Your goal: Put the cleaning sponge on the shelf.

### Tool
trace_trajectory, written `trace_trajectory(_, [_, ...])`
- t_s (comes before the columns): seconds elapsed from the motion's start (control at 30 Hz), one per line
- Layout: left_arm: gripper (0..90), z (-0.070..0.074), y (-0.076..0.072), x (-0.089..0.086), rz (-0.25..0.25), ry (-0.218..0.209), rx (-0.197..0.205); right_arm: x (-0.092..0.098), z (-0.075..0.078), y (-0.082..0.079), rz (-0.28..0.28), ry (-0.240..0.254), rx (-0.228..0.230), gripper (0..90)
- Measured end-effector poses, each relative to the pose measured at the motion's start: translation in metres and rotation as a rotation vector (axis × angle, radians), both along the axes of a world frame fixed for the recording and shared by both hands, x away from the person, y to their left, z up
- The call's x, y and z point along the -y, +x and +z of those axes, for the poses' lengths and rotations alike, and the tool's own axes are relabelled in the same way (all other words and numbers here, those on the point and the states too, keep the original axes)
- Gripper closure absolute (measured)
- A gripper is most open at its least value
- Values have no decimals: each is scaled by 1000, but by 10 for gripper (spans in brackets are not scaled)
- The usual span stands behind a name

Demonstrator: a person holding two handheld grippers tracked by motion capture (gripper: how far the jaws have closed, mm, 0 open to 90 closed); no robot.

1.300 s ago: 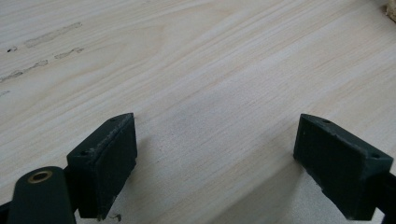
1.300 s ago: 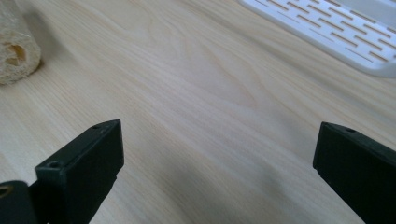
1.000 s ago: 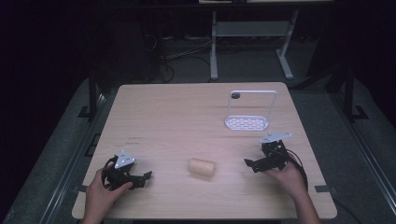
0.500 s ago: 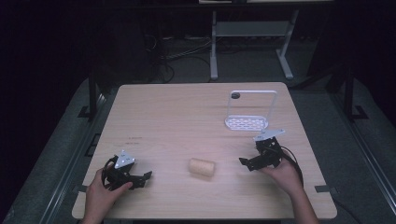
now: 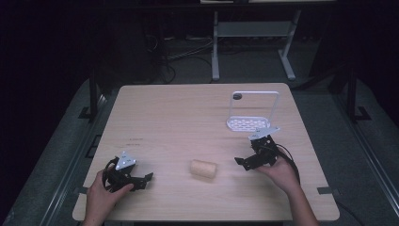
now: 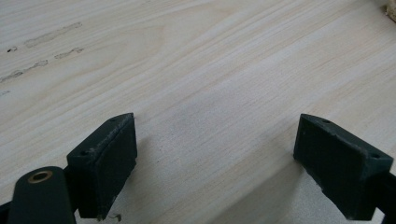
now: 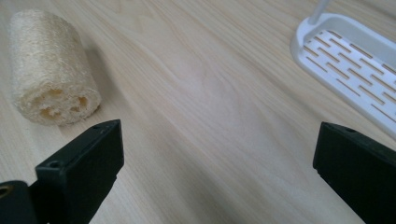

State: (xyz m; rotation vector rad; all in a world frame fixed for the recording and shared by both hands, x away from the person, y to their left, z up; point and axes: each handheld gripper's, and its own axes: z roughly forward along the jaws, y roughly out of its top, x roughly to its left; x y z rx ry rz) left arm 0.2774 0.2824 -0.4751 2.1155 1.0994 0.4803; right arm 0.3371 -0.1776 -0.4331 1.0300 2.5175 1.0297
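From the high view, a pale beige, cylindrical loofah sponge (image 5: 203,168) lies on its side near the front of the light wooden table (image 5: 188,117), between the two hands. The right gripper (image 5: 245,161) sits just to its right, jaws spread and pointed toward it, not touching. The left gripper (image 5: 141,180) rests well apart at the front left corner, jaws likewise parted and empty. Behind the right hand stands a white slotted plastic tray with a tall hoop handle (image 5: 248,123), a likely place for the sponge to go (a judgement, since nothing yet moves toward it). The step in hand looks like the approach to a grasp.

In the left gripper view, both black jaws stand wide over bare wood grain, with faint dark scuff marks (image 6: 51,35) far off; nothing lies between them.

In the right gripper view, the loofah sponge (image 7: 49,67) lies beyond and left of the left jaw, outside the gap, its porous end facing the camera. The white tray (image 7: 350,51) shows at upper right. The next move calls for swinging left and forward so the jaws straddle the sponge across its round body, then closing gently. The path looks clear; the tray lies off to the side.
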Motion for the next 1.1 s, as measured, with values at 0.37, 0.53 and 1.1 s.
trace_trajectory(0.37, [128, 0, 0, 0, 0, 0, 0, -11, 4, 5, 43, 7, 12, 16])
trace_trajectory(0.53, [128, 0, 0, 0, 0, 0, 0, -16, 4, 3, 74, 18, 9, 16])
trace_trajectory(1.1, [128, 0, 0, 0, 0, 0, 0, -41, 8, -2, 188, 37, 3, 16])
